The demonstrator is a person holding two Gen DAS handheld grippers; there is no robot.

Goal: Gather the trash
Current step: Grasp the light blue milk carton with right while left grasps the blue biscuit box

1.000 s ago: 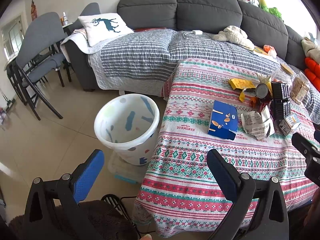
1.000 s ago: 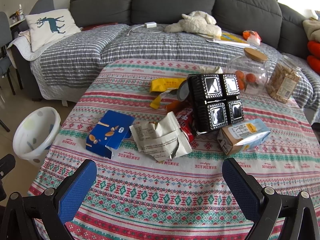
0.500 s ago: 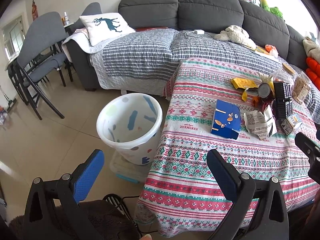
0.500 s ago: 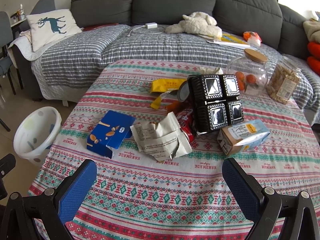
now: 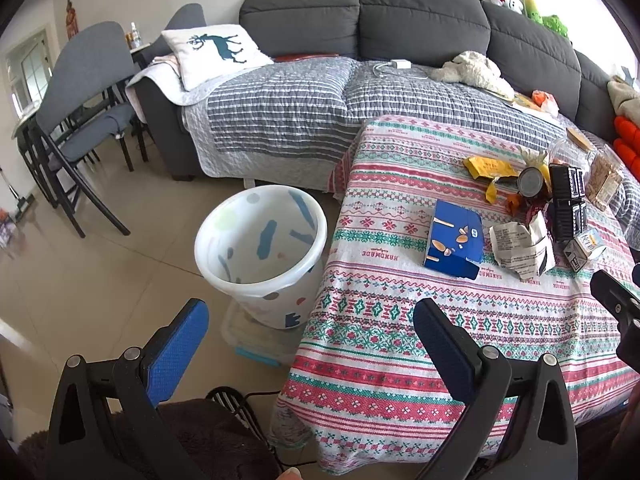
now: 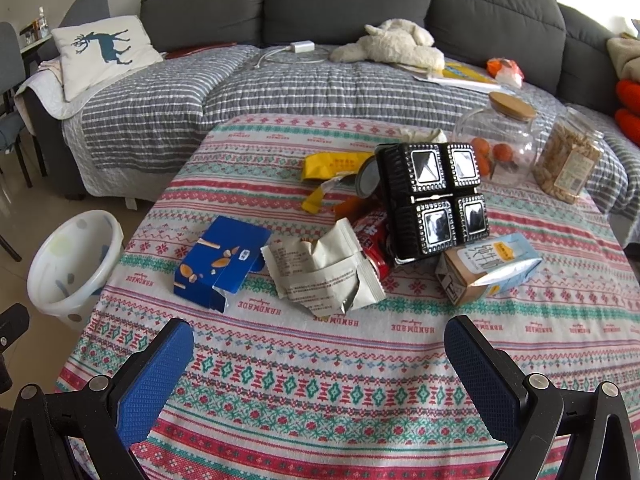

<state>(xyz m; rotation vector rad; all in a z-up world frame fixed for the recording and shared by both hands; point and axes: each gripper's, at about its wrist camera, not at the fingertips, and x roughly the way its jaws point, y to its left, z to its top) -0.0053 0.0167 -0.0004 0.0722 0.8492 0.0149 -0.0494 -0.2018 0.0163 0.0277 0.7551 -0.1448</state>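
Observation:
Trash lies on the patterned tablecloth (image 6: 320, 360): a blue snack box (image 6: 220, 262) (image 5: 454, 238), a crumpled white wrapper (image 6: 324, 274) (image 5: 520, 246), a red can (image 6: 374, 240), a black plastic tray (image 6: 432, 196), a small carton (image 6: 486, 268), a yellow wrapper (image 6: 332, 166). A white bin (image 5: 260, 248) (image 6: 70, 262) stands on the floor left of the table. My left gripper (image 5: 308, 332) is open and empty, above the bin's near side. My right gripper (image 6: 318, 356) is open and empty, over the table's front part.
Two glass jars (image 6: 500, 140) (image 6: 568, 164) stand at the table's back right. A grey sofa (image 5: 360, 40) with a striped blanket lies behind. Chairs (image 5: 80, 120) stand at left. A clear box (image 5: 256, 338) lies under the bin.
The left view has shifted a little to the left and back, so the bin sits more central. The right gripper has barely moved. Both stay open.

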